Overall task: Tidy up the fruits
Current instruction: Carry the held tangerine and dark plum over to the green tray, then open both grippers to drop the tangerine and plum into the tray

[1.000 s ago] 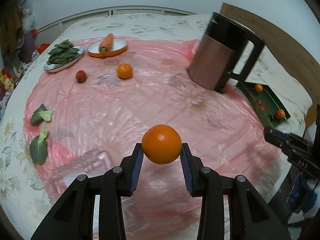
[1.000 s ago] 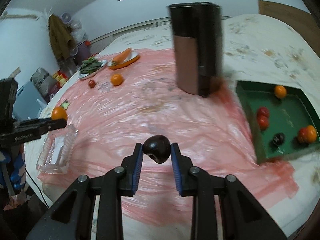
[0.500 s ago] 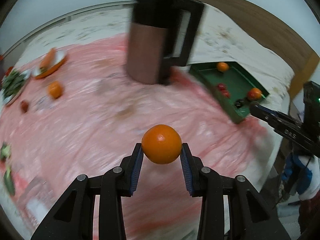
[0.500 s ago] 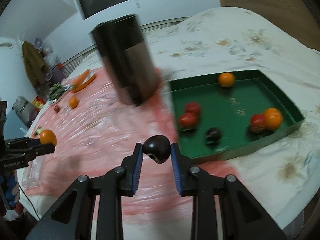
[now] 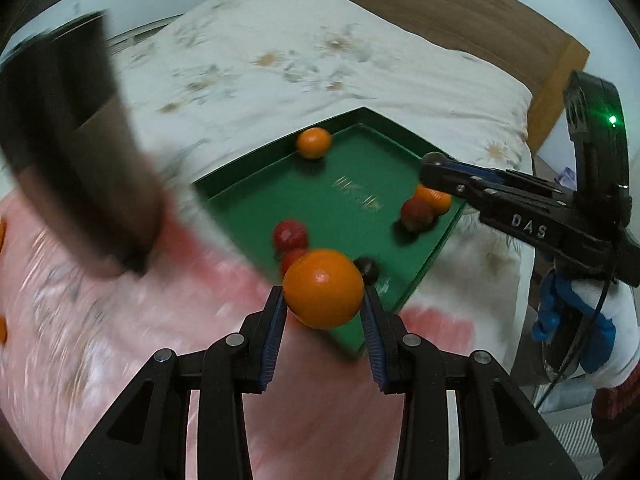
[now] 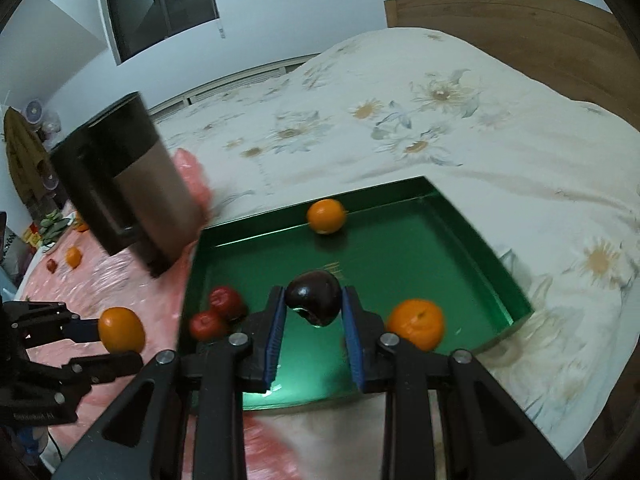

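The left gripper (image 5: 323,300) clenched a round orange (image 5: 323,288) beside the shallow green tray (image 6: 480,236); the right gripper (image 6: 313,308) gripped a dark glossy plum (image 6: 314,297) above it.

In the left wrist view the dark jug (image 5: 76,152) is smeared by motion blur and cut off by the left edge, and the pink plastic sheet (image 5: 80,320) beneath it is streaked. The held orange (image 5: 323,288) covers part of a red fruit (image 5: 292,258) in the green tray (image 5: 360,196). An orange (image 5: 434,198) at the tray's right side sits partly behind the right gripper's fingers (image 5: 460,184). In the right wrist view the dark plum (image 6: 314,297) hides the tray floor behind it, and the greens (image 6: 54,226) at far left are too small to identify.
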### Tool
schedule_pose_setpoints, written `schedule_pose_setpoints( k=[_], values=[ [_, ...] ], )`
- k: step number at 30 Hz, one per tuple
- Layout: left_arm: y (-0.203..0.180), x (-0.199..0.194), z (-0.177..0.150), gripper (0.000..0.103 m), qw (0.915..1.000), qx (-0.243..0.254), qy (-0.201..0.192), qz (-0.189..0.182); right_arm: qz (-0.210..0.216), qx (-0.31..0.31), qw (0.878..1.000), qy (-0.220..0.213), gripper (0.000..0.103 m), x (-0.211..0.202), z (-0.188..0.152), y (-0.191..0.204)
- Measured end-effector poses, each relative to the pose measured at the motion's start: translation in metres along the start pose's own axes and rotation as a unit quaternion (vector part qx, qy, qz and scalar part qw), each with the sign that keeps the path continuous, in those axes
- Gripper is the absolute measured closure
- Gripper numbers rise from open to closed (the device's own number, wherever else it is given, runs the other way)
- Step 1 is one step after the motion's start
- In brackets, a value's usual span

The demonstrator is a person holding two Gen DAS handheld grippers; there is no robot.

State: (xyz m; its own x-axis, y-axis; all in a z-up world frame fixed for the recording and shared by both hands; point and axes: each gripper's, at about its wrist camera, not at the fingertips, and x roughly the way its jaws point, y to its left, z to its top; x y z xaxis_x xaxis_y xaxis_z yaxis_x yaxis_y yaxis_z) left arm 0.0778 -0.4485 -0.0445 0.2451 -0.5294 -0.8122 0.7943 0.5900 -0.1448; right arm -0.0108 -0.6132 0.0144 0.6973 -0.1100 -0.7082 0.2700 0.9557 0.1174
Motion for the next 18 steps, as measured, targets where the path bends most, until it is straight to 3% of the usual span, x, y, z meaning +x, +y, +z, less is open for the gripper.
schedule_pose_setpoints(
  k=[8,18],
  values=[
    [-0.022,0.053,0.035,0.070,0.9996,0.019,0.019,-0.003,-0.026,0.001,1.000,0.010,0.092,0.029,0.002,-0.030],
    [-0.027,0.094,0.035,0.070,0.9985,0.019,0.051,0.000,-0.050,0.012,0.998,0.021,0.092,0.059,0.002,-0.055]
  ],
)
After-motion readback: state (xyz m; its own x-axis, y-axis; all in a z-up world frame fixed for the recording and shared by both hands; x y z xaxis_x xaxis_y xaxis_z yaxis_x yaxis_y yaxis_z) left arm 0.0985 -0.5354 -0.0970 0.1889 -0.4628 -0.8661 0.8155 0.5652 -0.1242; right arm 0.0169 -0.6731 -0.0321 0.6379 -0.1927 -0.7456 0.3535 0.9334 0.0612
